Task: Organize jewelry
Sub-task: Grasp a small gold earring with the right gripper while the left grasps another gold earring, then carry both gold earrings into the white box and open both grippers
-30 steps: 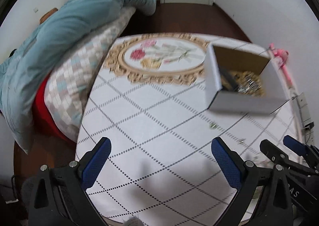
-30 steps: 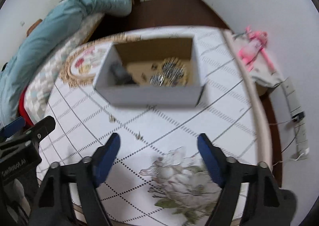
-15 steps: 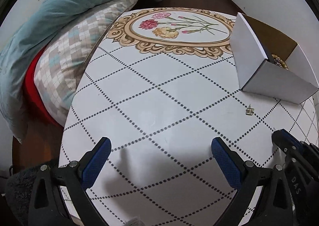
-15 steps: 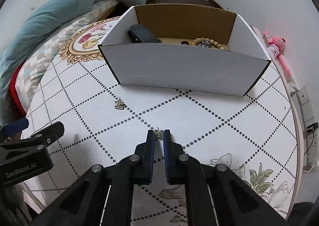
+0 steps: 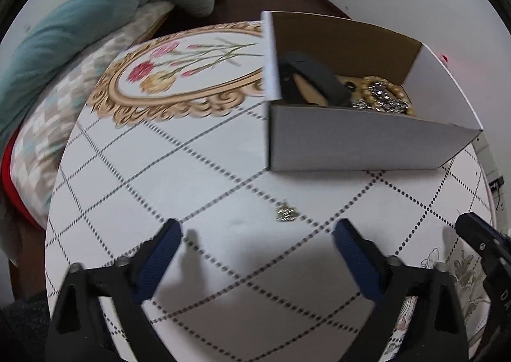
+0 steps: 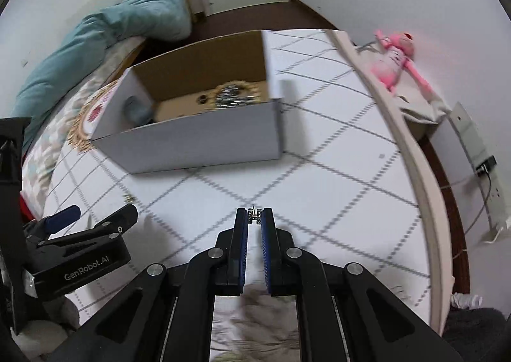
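A white cardboard box (image 5: 351, 145) stands on the patterned table and holds a beaded bracelet (image 5: 383, 97), sparkly pieces and a black object (image 5: 316, 81). It also shows in the right wrist view (image 6: 198, 145). A small gold earring (image 5: 285, 212) lies on the cloth just ahead of my open, empty left gripper (image 5: 257, 244). My right gripper (image 6: 254, 218) is shut on a small sparkly earring (image 6: 254, 216) and holds it above the table, short of the box. The left gripper also shows in the right wrist view (image 6: 92, 218).
A teal blanket (image 5: 95, 17) and checked bedding (image 5: 41, 125) lie along the table's left side. A pink plush toy (image 6: 396, 55) and a power strip (image 6: 476, 141) lie beyond the table's right rim (image 6: 412, 151). The second earring (image 6: 129, 199) shows blurred.
My right gripper has lifted with the earring held and swung; the box now sits to its left. My left gripper has moved toward the box, and the gold earring now lies between its fingers' line.
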Demonstrator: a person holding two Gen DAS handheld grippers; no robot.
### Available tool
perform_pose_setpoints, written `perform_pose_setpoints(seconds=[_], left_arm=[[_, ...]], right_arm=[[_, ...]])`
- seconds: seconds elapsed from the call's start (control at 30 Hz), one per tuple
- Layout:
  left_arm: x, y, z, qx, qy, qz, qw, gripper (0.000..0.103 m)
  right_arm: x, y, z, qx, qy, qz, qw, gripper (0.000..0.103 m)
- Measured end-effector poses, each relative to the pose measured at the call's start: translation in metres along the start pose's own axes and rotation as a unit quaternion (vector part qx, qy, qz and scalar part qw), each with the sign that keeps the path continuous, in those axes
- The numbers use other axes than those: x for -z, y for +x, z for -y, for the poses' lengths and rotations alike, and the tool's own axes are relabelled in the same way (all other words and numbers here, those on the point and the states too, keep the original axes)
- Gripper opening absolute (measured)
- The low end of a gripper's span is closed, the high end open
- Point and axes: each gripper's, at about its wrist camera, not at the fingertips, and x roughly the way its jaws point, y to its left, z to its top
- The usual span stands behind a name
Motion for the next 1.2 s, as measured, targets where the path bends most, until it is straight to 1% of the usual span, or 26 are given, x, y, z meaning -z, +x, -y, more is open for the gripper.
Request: perform_pose_setpoints(seconds=[0.07,0.1,0.13,0.17,0.2,0.23,0.27,0.3,0.4,0.6,0.77,0.87,0.93,1.03,1.1,1.17,1.2], left_arm=[[-0.002,0.003,0.005,-0.001,0.007,0.001,1.0000,0.069],[-0.002,0.001,0.006,0.003,0.005,0.006,1.0000,0.065],[-0.002,0.001,0.007,0.007,0.004,0.009,0.9999,0.057],[-0.003,0.001,0.008,0.015,0.007,0.013,0.9998,0.042],[-0.003,0.000,0.008,0.019,0.008,0.015,0.9997,0.034],[-0.003,0.000,0.010,0.021,0.010,0.016,0.9996,0.022],[-0.003,-0.001,0.011,0.023,0.014,0.017,0.9995,0.014],[-0.003,0.000,0.012,0.025,0.016,0.018,0.9994,0.010],[-0.001,-0.002,0.014,0.024,0.018,0.021,0.9993,0.010],[0.003,-0.010,0.011,0.035,0.013,0.023,0.9990,0.010],[0.004,-0.035,0.011,0.060,0.007,0.032,0.9976,0.010],[-0.001,-0.060,0.013,0.086,0.002,0.042,0.9954,0.010],[-0.012,-0.069,0.013,0.104,-0.003,0.039,0.9938,0.010],[-0.037,-0.079,0.013,0.123,-0.008,0.042,0.9915,0.010],[-0.057,-0.083,0.014,0.125,-0.005,0.046,0.9910,0.010],[-0.084,-0.080,0.015,0.121,-0.001,0.045,0.9916,0.010],[-0.092,-0.078,0.015,0.120,-0.002,0.043,0.9918,0.010]], right_arm=[[0.001,0.001,0.013,0.003,0.012,-0.004,1.000,0.009],[0.001,0.002,0.015,0.003,0.015,-0.004,1.000,0.009],[0.001,0.003,0.015,0.003,0.018,-0.005,1.000,0.009],[0.001,0.004,0.018,0.002,0.022,-0.004,1.000,0.009],[0.001,0.004,0.020,0.002,0.024,-0.004,1.000,0.009],[0.000,0.003,0.023,0.002,0.026,-0.004,1.000,0.009],[0.000,0.004,0.025,0.000,0.030,-0.004,1.000,0.009],[0.000,0.004,0.026,-0.001,0.032,-0.004,0.999,0.009],[-0.002,0.002,0.028,-0.002,0.032,-0.002,0.999,0.009],[-0.003,-0.009,0.023,-0.009,0.027,0.007,1.000,0.009],[-0.006,-0.025,0.017,-0.023,0.021,0.016,0.999,0.009],[-0.014,-0.040,0.013,-0.038,0.019,0.025,0.999,0.009],[-0.022,-0.049,0.011,-0.050,0.018,0.030,0.998,0.009],[-0.046,-0.060,0.008,-0.069,0.011,0.041,0.997,0.009],[-0.070,-0.061,0.003,-0.082,0.002,0.041,0.996,0.009],[-0.090,-0.057,-0.002,-0.083,-0.012,0.041,0.996,0.009],[-0.103,-0.052,-0.006,-0.086,-0.020,0.034,0.996,0.009]])
